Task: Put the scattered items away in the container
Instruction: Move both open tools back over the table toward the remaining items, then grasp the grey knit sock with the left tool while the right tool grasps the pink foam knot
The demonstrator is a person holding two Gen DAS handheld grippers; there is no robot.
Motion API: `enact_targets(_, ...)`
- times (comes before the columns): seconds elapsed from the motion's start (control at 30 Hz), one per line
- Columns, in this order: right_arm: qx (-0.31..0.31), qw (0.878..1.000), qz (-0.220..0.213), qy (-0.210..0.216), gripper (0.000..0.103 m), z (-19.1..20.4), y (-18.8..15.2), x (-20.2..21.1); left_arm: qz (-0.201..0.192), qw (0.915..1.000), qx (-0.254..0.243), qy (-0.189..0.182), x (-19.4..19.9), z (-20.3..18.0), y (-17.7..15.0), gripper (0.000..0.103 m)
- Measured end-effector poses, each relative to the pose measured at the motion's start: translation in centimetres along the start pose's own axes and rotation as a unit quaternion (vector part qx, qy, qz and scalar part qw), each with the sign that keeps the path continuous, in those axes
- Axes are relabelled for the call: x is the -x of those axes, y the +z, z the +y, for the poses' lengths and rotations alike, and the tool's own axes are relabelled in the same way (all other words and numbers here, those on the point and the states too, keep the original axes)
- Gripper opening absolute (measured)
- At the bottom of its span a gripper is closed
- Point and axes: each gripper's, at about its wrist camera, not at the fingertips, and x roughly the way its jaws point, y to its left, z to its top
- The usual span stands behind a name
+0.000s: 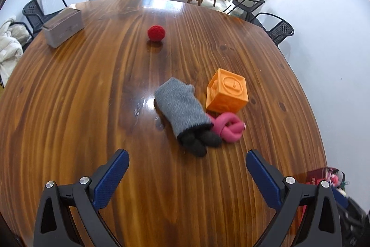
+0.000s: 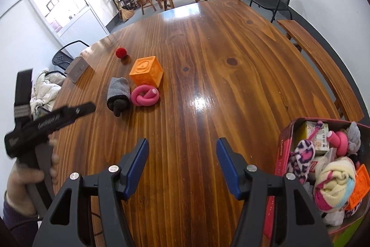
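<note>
A grey and black rolled sock [image 1: 185, 115] [image 2: 118, 94] lies on the wooden table [image 1: 92, 108]. Beside it are a pink twisted foam curler [image 1: 227, 126] [image 2: 145, 96] and an orange embossed cube [image 1: 227, 94] [image 2: 146, 74]. A red knitted ball [image 1: 156, 33] [image 2: 121, 52] sits farther off. My left gripper [image 1: 187, 161] is open and empty, a little short of the sock. My right gripper [image 2: 182, 149] is open and empty over bare table. The red container [image 2: 281, 154], full of soft toys and socks, stands at the right in the right wrist view.
A grey box [image 1: 62, 27] [image 2: 77, 67] sits at the table's far left. Black chairs [image 1: 275, 27] and a wooden bench [image 2: 323, 66] ring the table. The left hand-held gripper body [image 2: 46, 122] shows at the left in the right wrist view.
</note>
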Motion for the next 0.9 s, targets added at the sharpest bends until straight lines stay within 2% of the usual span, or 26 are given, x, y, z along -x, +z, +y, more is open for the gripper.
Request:
enact_targets(0.2, -0.026, 0.999, 0.012, -0.02, 0.065, -0.8, -0.5, -0.9, 0.029, 0.999, 0.019, 0.028, -4.6, 0.7, 2.9, 0.102)
enact_targets(0.37, -0.028, 0.999, 0.021, -0.029, 0.065, -0.5, -0.3, -2.1, 0.039, 0.9986, 0.03, 0.02, -6.4, 1.4, 4.2, 0.097)
enact_targets(0.4, -0.027, 0.999, 0.023, -0.03, 0.065, -0.3, -0.2, -2.4, 0.041, 0.9986, 0.031, 0.017, -6.8, 1.5, 4.4, 0.094)
enact_targets(0.43, -0.025, 0.999, 0.025, -0.029, 0.065, -0.1, 0.0, -2.7, 0.044, 0.9984, 0.032, 0.015, -7.2, 1.6, 4.5, 0.082)
enact_targets(0.53, -0.011, 0.999, 0.028, -0.027, 0.065, 1.0, 0.6, -3.7, 0.065, 0.9968, 0.044, -0.012, -8.9, 2.0, 4.5, 0.062)
enact_targets(0.67, 0.019, 0.999, 0.021, -0.02, 0.065, 2.9, 1.8, -4.9, 0.048, 0.9986, 0.017, -0.012, -8.5, 1.5, 4.5, 0.05)
enact_targets(0.9, 0.067, 0.998, 0.014, 0.003, 0.065, 5.6, 4.5, -8.5, 0.019, 0.9997, 0.015, -0.004, -5.8, 4.2, 4.2, 0.048)
